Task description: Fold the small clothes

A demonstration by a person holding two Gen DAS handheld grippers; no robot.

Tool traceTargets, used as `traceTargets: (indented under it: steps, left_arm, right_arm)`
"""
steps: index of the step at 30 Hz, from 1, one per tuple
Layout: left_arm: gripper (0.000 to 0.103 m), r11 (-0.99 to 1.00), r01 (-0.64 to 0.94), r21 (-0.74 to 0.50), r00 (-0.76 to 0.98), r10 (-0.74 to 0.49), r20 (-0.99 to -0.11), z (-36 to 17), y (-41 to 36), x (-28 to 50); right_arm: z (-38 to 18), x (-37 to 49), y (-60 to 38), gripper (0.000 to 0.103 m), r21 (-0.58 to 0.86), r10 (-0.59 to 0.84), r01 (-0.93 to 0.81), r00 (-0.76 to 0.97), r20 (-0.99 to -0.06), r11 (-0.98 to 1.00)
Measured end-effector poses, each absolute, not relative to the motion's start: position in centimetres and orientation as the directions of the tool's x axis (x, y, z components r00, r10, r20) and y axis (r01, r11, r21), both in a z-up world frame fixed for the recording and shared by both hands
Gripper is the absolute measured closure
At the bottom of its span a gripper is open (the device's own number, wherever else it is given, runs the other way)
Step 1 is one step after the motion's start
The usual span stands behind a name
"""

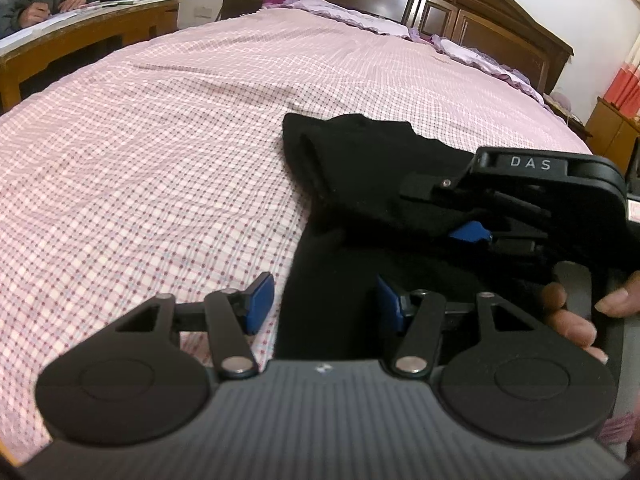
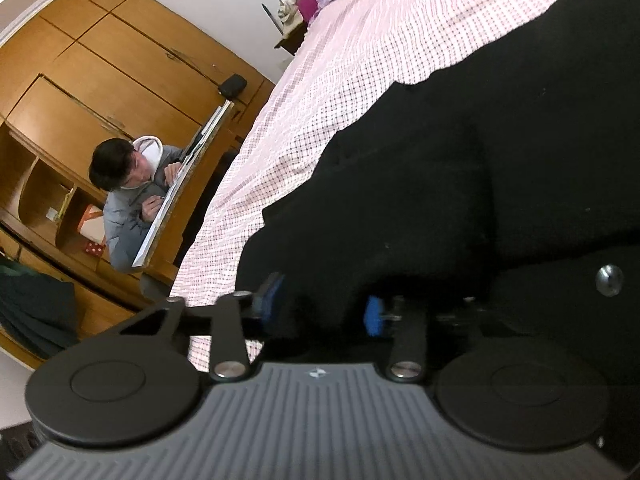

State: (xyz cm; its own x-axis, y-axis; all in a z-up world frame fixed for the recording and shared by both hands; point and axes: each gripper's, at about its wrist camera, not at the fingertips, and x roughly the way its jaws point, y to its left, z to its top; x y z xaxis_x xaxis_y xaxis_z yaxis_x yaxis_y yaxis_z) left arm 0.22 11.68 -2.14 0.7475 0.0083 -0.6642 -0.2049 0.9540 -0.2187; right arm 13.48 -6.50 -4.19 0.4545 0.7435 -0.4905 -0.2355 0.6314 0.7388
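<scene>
Where the pink checked bed (image 1: pixel 160 140) meets its near right edge lies a black garment (image 1: pixel 360 168), partly folded; the left gripper (image 1: pixel 326 306) hovers over its near part, jaws spread; the right gripper (image 2: pixel 322 306), jaws spread, has cloth bunched between them; a person (image 2: pixel 128 200) sits at a far-left counter (image 1: pixel 80 24).

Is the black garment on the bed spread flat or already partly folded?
Partly folded: in the left wrist view the black garment has one layer doubled over another on the checked bedsheet, its upper part bunched, not flat.
</scene>
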Motion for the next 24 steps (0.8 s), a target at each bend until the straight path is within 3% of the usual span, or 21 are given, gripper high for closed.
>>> traceTargets:
  steps: [1,4,8,12,18,24]
  left_arm:
    - [0.046,0.956,-0.202,-0.214,0.752,0.011,-0.659,-2.1,11.6,0.5]
    - [0.046,0.959,-0.206,-0.194,0.756,0.031,-0.654,-2.1,11.5,1.6]
    - [0.046,0.960,-0.216,-0.180,0.755,0.047,-0.654,-2.0,11.6,2.6]
    - [0.046,0.958,-0.222,-0.181,0.752,0.050,-0.657,-2.2,11.7,3.1]
    - [0.046,0.963,-0.215,-0.165,0.747,0.054,-0.663,-2.4,11.3,3.4]
    - [0.046,0.966,-0.210,-0.150,0.743,0.058,-0.666,-2.7,10.9,3.6]
  right_arm:
    - [-4.1,13.7,-6.5,0.087,0.743,0.750,-0.238,0.446,-0.488,0.625]
    - [-2.8,14.0,-6.8,0.097,0.736,0.754,-0.269,0.462,-0.467,0.621]
    - [0.3,12.7,-8.9,0.098,0.696,0.730,-0.343,0.566,-0.383,0.631]
    - [2.1,11.8,-11.8,0.098,0.633,0.665,-0.352,0.654,-0.361,0.690]
    - [1.0,11.5,-16.1,0.098,0.620,0.562,-0.239,0.725,-0.398,0.747]
    - [-2.2,11.6,-19.4,0.096,0.622,0.494,-0.106,0.715,-0.494,0.776]
